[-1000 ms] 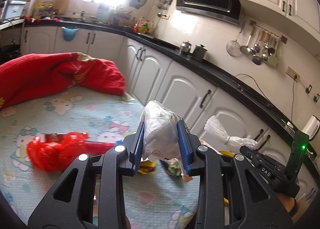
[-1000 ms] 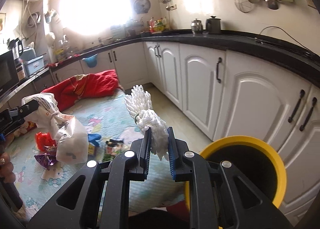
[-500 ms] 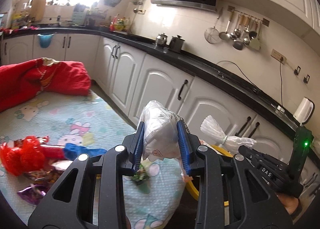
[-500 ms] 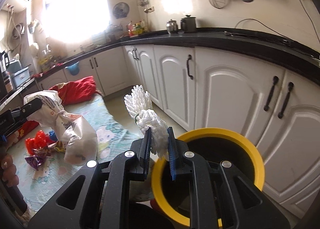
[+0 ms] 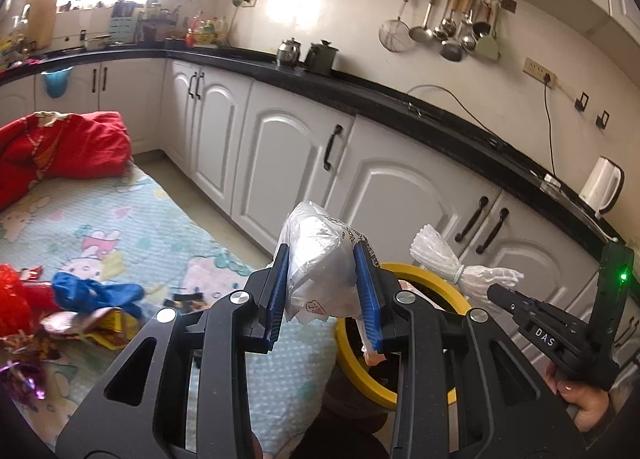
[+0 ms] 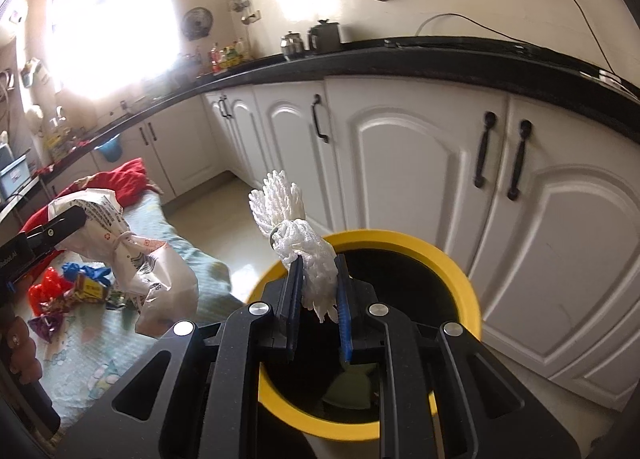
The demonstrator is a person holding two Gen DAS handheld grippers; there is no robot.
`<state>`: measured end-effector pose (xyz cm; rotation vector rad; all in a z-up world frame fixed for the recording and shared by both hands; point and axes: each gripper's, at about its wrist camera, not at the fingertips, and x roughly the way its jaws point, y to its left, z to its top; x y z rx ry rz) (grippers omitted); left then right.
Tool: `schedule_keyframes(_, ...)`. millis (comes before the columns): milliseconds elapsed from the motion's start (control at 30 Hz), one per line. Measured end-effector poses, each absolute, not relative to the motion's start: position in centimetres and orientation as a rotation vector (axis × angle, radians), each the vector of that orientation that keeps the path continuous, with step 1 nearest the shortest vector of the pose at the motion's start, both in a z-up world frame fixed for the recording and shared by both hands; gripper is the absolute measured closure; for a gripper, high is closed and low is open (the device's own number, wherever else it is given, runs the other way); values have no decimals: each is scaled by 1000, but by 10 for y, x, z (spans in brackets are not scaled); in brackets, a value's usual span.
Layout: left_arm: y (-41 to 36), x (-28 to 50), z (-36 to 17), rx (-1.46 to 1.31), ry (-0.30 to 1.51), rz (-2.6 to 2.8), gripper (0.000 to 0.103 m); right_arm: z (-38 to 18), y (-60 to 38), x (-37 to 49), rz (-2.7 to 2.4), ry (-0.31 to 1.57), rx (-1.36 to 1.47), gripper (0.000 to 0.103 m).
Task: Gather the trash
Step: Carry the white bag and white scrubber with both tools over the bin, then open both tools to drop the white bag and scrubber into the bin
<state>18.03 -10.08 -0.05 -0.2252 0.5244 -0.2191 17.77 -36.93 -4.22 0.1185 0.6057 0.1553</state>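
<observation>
Left wrist view takes in the white kitchen cabinets running under a black countertop, and below them a pale cartoon-print mat spread on the floor. At the mat's far edge lies a heap of red fabric; along its left edge sits a scatter of litter, with a blue wrapper, a crumpled red bag and a yellow packet close together. Just off the mat's near right corner, close to the cabinets, stands the yellow-rimmed bin, dark inside with some scraps at the bottom. The left gripper has its blue pads pressed against both sides of a crumpled printed plastic bag, which bulges above the jaws and hangs over the mat's edge just beside the bin's rim. From the right wrist view the same bag dangles out to the left, above the litter. The right gripper is pinching a white foam net bundle, its jaws drawn nearly together on the lower part while the frilled top, tied off by a band, fans out above. That bundle sits directly over the bin's near rim and open mouth. A person's hand grips the right tool's handle at the lower right.
</observation>
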Motion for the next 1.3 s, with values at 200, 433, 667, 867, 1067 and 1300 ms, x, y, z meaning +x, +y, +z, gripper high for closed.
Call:
schedule_keyframes(200, -121, 188, -12, -204, 549, -238, 78, -55, -385, 172, 113, 627, 131, 88)
schedule_keyframes(433, -142, 195, -25, -180, 571, -254, 78, -67, -398, 167, 73, 645, 137, 88)
schedule_keyframes(667, -160, 203, -36, -157, 591, -266, 78, -76, -409, 168, 41, 663, 131, 88)
schedule_keyframes(867, -173, 211, -47, -143, 616, -274, 78, -83, -413, 170, 15, 680, 124, 88)
schedule_keyframes(1067, -187, 216, -57, -113, 620, -282, 78, -90, -417, 172, -9, 707, 120, 88)
schedule_keyframes(1300, -200, 223, -70, -91, 642, -294, 78, -100, -418, 175, -18, 737, 121, 88)
